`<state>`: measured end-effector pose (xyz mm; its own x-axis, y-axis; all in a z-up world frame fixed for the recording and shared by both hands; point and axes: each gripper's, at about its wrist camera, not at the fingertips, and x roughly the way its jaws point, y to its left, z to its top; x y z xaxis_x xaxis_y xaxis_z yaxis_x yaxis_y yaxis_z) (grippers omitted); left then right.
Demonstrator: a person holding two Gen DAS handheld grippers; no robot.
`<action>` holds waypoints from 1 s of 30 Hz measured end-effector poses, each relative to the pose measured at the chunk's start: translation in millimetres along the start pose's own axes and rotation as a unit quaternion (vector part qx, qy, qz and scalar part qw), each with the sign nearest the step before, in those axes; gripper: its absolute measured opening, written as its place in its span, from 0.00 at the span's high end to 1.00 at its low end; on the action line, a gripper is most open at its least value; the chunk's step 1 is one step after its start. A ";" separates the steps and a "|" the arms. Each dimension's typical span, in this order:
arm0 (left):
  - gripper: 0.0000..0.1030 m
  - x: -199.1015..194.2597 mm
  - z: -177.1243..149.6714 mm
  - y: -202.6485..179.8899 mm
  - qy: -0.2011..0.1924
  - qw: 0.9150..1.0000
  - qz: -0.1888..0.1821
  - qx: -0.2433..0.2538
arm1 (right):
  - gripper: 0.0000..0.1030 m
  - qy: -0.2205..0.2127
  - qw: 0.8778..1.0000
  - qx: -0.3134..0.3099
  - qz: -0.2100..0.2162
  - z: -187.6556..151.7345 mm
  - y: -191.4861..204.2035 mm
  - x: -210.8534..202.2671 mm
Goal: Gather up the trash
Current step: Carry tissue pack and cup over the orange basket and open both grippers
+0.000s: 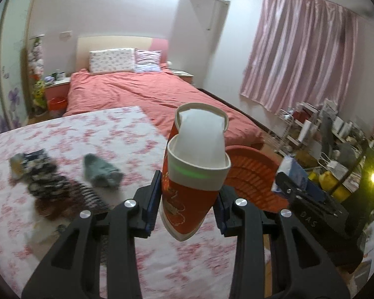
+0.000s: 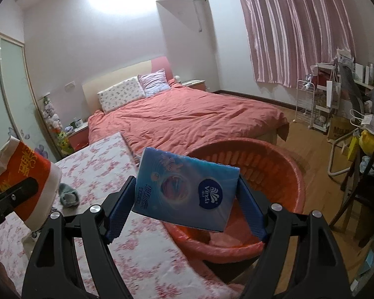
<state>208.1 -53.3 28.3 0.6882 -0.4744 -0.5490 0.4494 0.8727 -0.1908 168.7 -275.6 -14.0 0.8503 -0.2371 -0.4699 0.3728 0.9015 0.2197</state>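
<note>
My left gripper [image 1: 187, 204] is shut on a crushed red and white paper cup [image 1: 194, 169], held above the floral table. The cup also shows at the left of the right wrist view [image 2: 25, 179]. My right gripper [image 2: 187, 211] is shut on a blue Vinda tissue pack [image 2: 187, 186], held over the near rim of the red trash basket [image 2: 281, 169]. In the left wrist view the basket [image 1: 251, 172] sits just right of the cup, with the tissue pack [image 1: 291, 172] beyond it.
On the floral tablecloth [image 1: 74, 139] lie a grey-green sock [image 1: 99, 169] and a dark patterned cloth pile [image 1: 49, 184]. A red bed [image 2: 187, 117] stands behind. Cluttered shelves and a desk [image 2: 349, 109] fill the right side, by pink curtains.
</note>
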 end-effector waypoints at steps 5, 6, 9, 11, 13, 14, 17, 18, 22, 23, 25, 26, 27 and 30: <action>0.64 25.8 3.9 -22.2 0.010 1.000 -0.022 0.014 | 0.24 0.000 1.000 0.012 -0.008 5.0 -19.6 9.5; 0.64 31.9 4.6 -27.1 0.013 0.999 -0.027 0.017 | 0.24 0.001 1.000 0.015 -0.010 5.9 -23.4 11.8; 0.64 49.6 6.3 -40.8 0.021 0.999 -0.040 0.023 | 0.24 0.003 1.000 0.020 -0.013 8.0 -33.0 18.5; 0.64 62.2 6.6 -48.2 0.028 0.998 -0.049 0.028 | 0.24 0.003 1.000 0.023 -0.014 9.2 -39.8 21.3; 0.64 70.8 5.4 -55.5 0.033 0.997 -0.055 0.032 | 0.24 0.004 0.999 0.031 -0.014 10.7 -47.2 24.6; 0.64 77.0 5.2 -59.9 0.036 0.997 -0.060 0.035 | 0.24 0.004 0.999 0.034 -0.013 11.8 -50.7 25.4; 0.64 93.0 3.4 -71.3 0.043 0.996 -0.068 0.044 | 0.24 0.003 0.999 0.043 -0.012 15.2 -58.5 28.1; 0.64 98.5 2.8 -74.6 0.046 0.995 -0.071 0.046 | 0.24 0.003 0.999 0.047 -0.011 16.9 -61.9 28.9; 0.64 115.7 0.6 -84.9 0.057 0.994 -0.080 0.049 | 0.24 0.000 0.998 0.060 -0.006 21.1 -69.7 32.6; 0.64 120.6 0.2 -87.0 0.060 0.994 -0.081 0.049 | 0.24 -0.001 0.998 0.064 -0.005 22.5 -71.9 34.1; 0.64 128.3 1.0 -90.0 0.065 0.993 -0.083 0.048 | 0.24 -0.001 0.998 0.065 -0.003 24.3 -73.7 36.5; 0.63 132.5 1.5 -91.5 0.068 0.993 -0.084 0.047 | 0.24 -0.002 0.998 0.065 -0.003 25.0 -74.3 37.7; 0.63 136.1 2.0 -92.5 0.070 0.993 -0.084 0.046 | 0.24 -0.002 0.998 0.065 -0.003 25.6 -74.6 38.7; 0.62 141.4 4.2 -94.1 0.071 0.993 -0.084 0.046 | 0.24 -0.004 0.998 0.068 0.001 29.5 -79.2 41.8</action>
<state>265.5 -203.0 -28.0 0.5144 -0.5862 -0.6259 0.6056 0.7651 -0.2187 185.7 -367.6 -25.9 0.8535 -0.2395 -0.4629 0.4182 0.8448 0.3340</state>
